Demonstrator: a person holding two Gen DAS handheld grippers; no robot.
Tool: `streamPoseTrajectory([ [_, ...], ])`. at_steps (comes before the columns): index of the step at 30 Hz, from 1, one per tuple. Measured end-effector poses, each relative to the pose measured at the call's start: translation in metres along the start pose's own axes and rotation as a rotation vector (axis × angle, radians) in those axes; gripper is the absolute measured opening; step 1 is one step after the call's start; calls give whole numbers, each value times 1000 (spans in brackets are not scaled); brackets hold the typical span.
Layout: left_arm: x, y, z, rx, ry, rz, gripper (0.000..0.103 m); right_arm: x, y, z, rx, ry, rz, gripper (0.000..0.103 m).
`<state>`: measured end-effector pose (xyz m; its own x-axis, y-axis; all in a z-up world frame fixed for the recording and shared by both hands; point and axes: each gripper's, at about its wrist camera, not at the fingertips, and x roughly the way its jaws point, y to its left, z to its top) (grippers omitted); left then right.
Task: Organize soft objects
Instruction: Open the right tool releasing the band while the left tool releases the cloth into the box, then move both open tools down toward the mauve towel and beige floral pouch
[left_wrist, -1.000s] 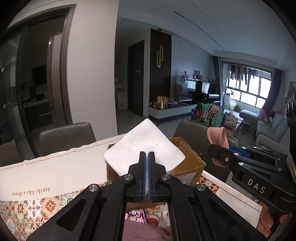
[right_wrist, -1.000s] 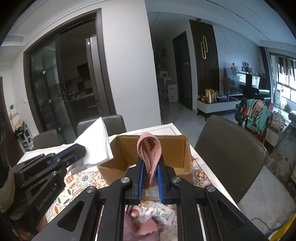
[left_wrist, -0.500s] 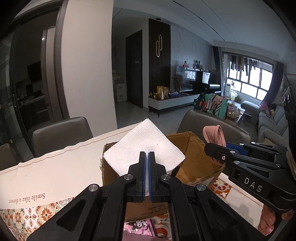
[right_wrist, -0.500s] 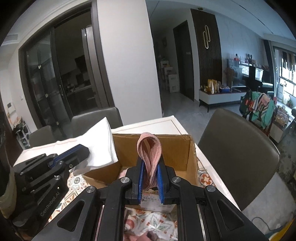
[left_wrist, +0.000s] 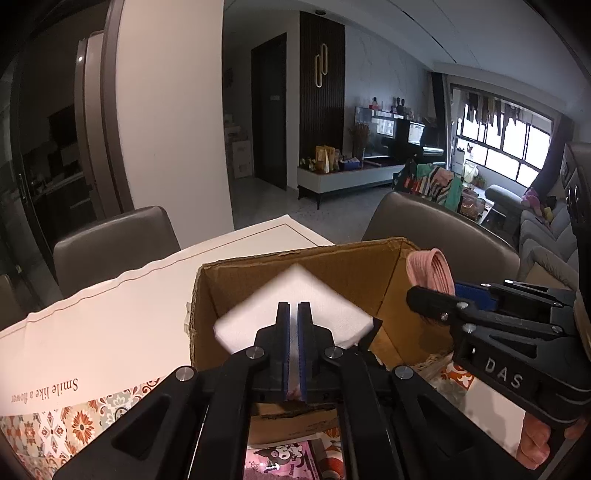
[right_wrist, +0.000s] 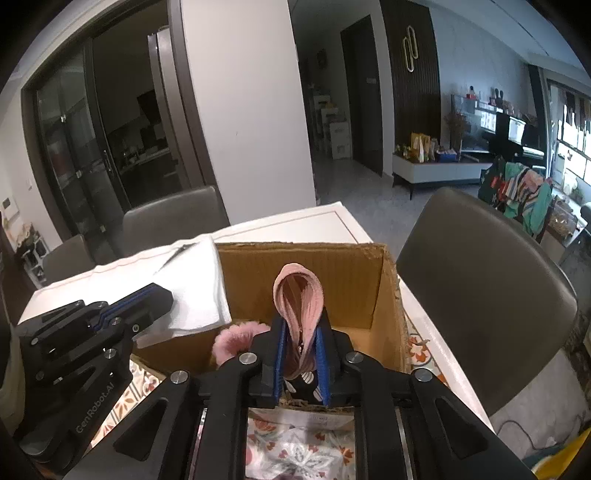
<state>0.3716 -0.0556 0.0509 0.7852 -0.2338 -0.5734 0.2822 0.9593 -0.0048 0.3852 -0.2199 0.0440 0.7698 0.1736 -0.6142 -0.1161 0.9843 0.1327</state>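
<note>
An open cardboard box (left_wrist: 306, 267) (right_wrist: 303, 262) stands on the table. My left gripper (left_wrist: 294, 308) is shut on a folded white cloth (left_wrist: 321, 317) and holds it over the box's left part; the cloth also shows in the right wrist view (right_wrist: 195, 299). My right gripper (right_wrist: 299, 325) is shut on a folded pink cloth (right_wrist: 299, 295) and holds it over the box's middle; it also shows in the left wrist view (left_wrist: 430, 271). A fluffy pink item (right_wrist: 236, 338) lies inside the box.
The table has a white cover (left_wrist: 110, 325) with a floral patterned mat (left_wrist: 55, 424) near me. Grey chairs stand at the far side (left_wrist: 110, 243) and on the right (right_wrist: 480, 266). Patterned soft items (right_wrist: 295, 450) lie on the table below the grippers.
Both grippers have moved forward and down with their cloths, from in front of the box to over its opening. The box now fills more of both views.
</note>
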Motion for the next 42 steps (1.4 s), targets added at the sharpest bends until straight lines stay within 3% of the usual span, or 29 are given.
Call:
streamPoseTrajectory([
  [2, 1, 0, -1, -1, 3, 3, 7, 3, 1, 1, 6, 11, 0, 39],
  [3, 1, 0, -1, 2, 4, 4, 7, 2, 1, 1, 8, 5, -6, 41],
  [12, -18, 1, -8, 12, -7, 43, 11, -9, 8, -1, -9, -18, -36, 41],
  [29, -83, -4, -34, 0, -51, 100, 21, -73, 15, -31, -18, -68, -42, 41],
  [40, -107, -12, -67, -30, -41, 109, 32, -107, 19, -57, -37, -113, -88, 56],
  [42, -113, -14, -73, -29, -48, 113, 40, -113, 20, -63, -40, -121, -100, 56],
])
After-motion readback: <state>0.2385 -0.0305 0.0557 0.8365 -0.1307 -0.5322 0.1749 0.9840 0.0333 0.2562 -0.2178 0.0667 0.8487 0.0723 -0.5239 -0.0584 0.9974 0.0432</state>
